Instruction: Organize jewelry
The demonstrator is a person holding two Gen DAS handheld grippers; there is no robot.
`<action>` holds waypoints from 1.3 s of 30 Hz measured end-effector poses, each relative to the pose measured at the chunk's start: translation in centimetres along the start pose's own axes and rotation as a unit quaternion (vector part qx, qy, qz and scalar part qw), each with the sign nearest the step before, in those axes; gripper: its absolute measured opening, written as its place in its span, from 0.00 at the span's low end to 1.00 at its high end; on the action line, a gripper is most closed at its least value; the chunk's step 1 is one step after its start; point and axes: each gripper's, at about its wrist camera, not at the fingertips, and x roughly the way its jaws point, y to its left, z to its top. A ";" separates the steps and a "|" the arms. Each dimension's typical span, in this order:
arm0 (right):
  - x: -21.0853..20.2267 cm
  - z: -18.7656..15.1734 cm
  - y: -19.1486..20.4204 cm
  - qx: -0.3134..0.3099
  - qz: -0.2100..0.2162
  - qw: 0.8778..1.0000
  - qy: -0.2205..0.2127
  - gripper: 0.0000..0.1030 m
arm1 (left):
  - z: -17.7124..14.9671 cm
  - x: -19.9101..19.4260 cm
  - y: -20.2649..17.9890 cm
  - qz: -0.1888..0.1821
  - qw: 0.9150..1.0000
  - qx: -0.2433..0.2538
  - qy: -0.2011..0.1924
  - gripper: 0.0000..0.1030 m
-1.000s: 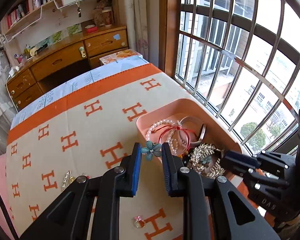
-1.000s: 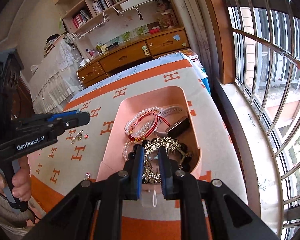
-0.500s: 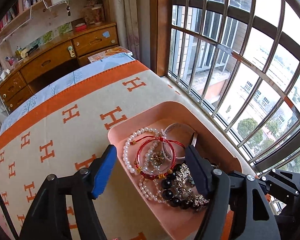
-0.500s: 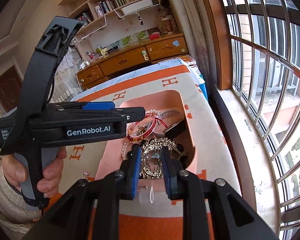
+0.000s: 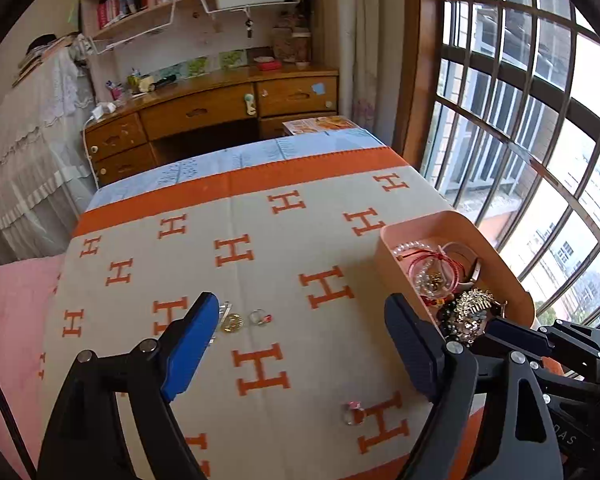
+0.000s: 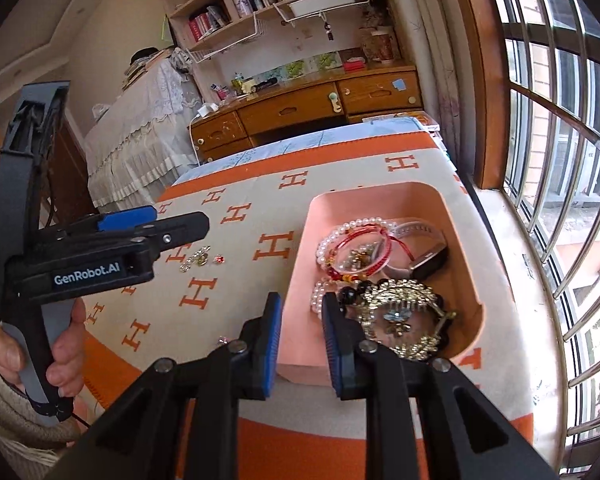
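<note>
A pink tray [image 6: 428, 208] [image 5: 420, 222] on the H-patterned blanket holds a pearl bracelet [image 6: 352, 226], a red cord bracelet [image 6: 396, 242], a watch [image 6: 428, 258], a gold comb [image 6: 404, 300] and a blue flower piece [image 6: 398, 316]. My left gripper [image 5: 300, 312] [image 6: 180, 220] hovers over the blanket left of the tray, jaws opening wide, empty. Beneath it lie a gold brooch [image 5: 230, 322], a small ring [image 5: 260, 317] and, nearer me, a pink-stoned ring [image 5: 354, 412]. My right gripper [image 6: 302, 312] is partly open over the tray's near-left corner, gripping nothing.
The blanket [image 5: 260, 208] covers a bed beside a barred window [image 5: 520, 120] on the right. A wooden desk [image 5: 204, 112] and bookshelves stand beyond the bed's far end. A person's hand [image 6: 64, 352] holds the left gripper's handle at the left.
The left gripper let go of the blue flower piece over the tray, opened wide and swung left over the blanket. The right gripper's jaws widened a little.
</note>
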 end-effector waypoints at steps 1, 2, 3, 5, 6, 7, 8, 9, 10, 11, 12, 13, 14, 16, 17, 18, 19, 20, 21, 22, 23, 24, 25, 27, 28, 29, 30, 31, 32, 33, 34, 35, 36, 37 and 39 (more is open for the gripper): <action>0.2 0.2 0.7 -0.006 0.004 1.000 0.001 0.20 | -0.2 -0.5 0.8 0.007 1.000 -0.006 -0.005 0.82; 0.4 0.4 1.4 -0.010 0.009 1.000 0.002 0.20 | -0.4 -1.0 1.7 0.013 1.000 -0.011 -0.009 0.82; 0.5 0.6 2.2 -0.014 0.014 1.000 0.003 0.20 | -0.6 -1.4 2.4 0.018 1.000 -0.017 -0.012 0.82; 0.9 1.1 3.7 -0.018 0.026 0.999 0.002 0.20 | -1.0 -2.2 4.0 0.026 0.999 -0.028 -0.019 0.82; 1.1 1.3 4.4 -0.021 0.032 0.999 0.002 0.20 | -1.2 -2.5 4.6 0.027 0.999 -0.032 -0.021 0.82; 1.2 1.4 5.2 -0.025 0.036 0.999 0.003 0.20 | -1.3 -2.7 5.2 0.029 0.999 -0.035 -0.023 0.82; 1.4 1.5 5.9 -0.030 0.039 0.999 0.003 0.20 | -1.5 -2.8 5.8 0.031 0.999 -0.037 -0.023 0.82; 1.5 1.6 6.5 -0.034 0.040 0.999 0.003 0.20 | -1.7 -3.0 6.3 0.032 0.998 -0.038 -0.024 0.82; 1.7 1.7 7.1 -0.039 0.041 0.998 0.005 0.20 | -1.8 -3.1 6.8 0.033 0.998 -0.040 -0.024 0.82; 1.9 1.8 7.7 -0.044 0.041 0.998 0.007 0.20 | -2.0 -3.2 7.2 0.034 0.998 -0.041 -0.024 0.82; 2.1 1.9 8.2 -0.048 0.041 0.998 0.008 0.20 | -2.2 -3.2 7.6 0.035 0.998 -0.042 -0.023 0.82; 2.3 2.0 8.7 -0.054 0.040 0.998 0.010 0.20 | -2.3 -3.3 8.0 0.035 0.998 -0.042 -0.022 0.82; 2.5 2.1 9.0 -0.058 0.040 0.997 0.012 0.20 | -2.5 -3.2 8.5 0.036 0.998 -0.041 -0.021 0.82; 3.0 2.4 9.8 -0.061 0.042 0.997 0.019 0.20 | -2.7 -3.0 9.6 0.035 0.998 -0.040 -0.017 0.82; 3.3 2.7 10.2 -0.063 0.040 0.997 0.025 0.20 | -2.8 -2.8 10.3 0.033 0.999 -0.041 -0.013 0.82; 3.7 3.0 10.5 -0.065 0.038 0.997 0.029 0.20 | -2.9 -2.5 10.8 0.033 0.999 -0.042 -0.007 0.82; 4.1 3.3 10.7 -0.067 0.039 0.997 0.031 0.20 | -3.0 -2.1 11.5 0.033 0.998 -0.044 -0.001 0.82; 4.4 3.6 10.9 -0.067 0.040 0.996 0.035 0.20 | -3.0 -1.8 12.2 0.032 0.998 -0.046 0.005 0.82; 4.8 4.0 11.1 -0.065 0.043 0.996 0.039 0.20 | -3.2 -1.4 12.9 0.029 0.998 -0.048 0.011 0.82; 5.2 4.3 11.2 -0.063 0.047 0.996 0.042 0.20 | -3.3 -0.9 13.6 0.024 0.998 -0.051 0.017 0.82; 5.8 4.6 11.2 -0.063 0.050 0.996 0.047 0.20 | -3.4 -0.4 14.3 0.021 0.998 -0.054 0.026 0.82; 6.3 4.8 11.3 -0.066 0.049 0.995 0.052 0.20 | -3.5 0.1 14.9 0.020 0.998 -0.058 0.033 0.82; 7.0 5.0 11.3 -0.069 0.046 0.995 0.058 0.20 | -3.6 0.6 15.4 0.016 0.997 -0.060 0.038 0.82; 8.3 5.2 11.5 -0.075 0.043 0.994 0.072 0.20 | -3.8 1.6 16.0 0.009 0.997 -0.063 0.049 0.82; 8.9 5.2 11.6 -0.078 0.045 0.993 0.078 0.20 | -3.8 2.1 16.2 0.004 0.997 -0.064 0.054 0.82; 9.4 5.1 11.6 -0.080 0.046 0.992 0.085 0.20 | -3.9 2.6 16.2 -0.003 0.996 -0.063 0.058 0.82; 10.0 5.0 11.6 -0.083 0.045 0.991 0.091 0.20 | -3.9 3.1 16.2 -0.007 0.996 -0.062 0.062 0.82; 10.6 4.8 11.6 -0.085 0.043 0.991 0.098 0.20 | -4.0 3.5 16.0 -0.011 0.996 -0.059 0.065 0.82; 11.2 4.7 11.6 -0.088 0.043 0.990 0.104 0.20 | -4.0 4.0 15.7 -0.015 0.996 -0.055 0.069 0.82; 11.7 4.6 11.5 -0.089 0.044 0.989 0.110 0.20 | -4.0 4.4 15.4 -0.019 0.996 -0.050 0.072 0.82; 12.3 4.5 11.4 -0.089 0.043 0.988 0.116 0.20 | -4.0 4.8 15.1 -0.022 0.996 -0.046 0.075 0.82; 12.8 4.4 11.4 -0.090 0.044 0.987 0.123 0.20 | -4.0 5.2 14.8 -0.025 0.996 -0.041 0.079 0.82; 13.3 4.3 11.4 -0.091 0.045 0.987 0.128 0.20 | -4.1 5.7 14.5 -0.029 0.995 -0.036 0.083 0.82; 13.7 4.1 11.4 -0.093 0.045 0.986 0.133 0.20 | -4.1 6.1 14.3 -0.032 0.995 -0.032 0.087 0.82; 14.6 4.0 11.6 -0.101 0.046 0.984 0.140 0.20 | -4.1 6.8 13.9 -0.036 0.995 -0.026 0.094 0.82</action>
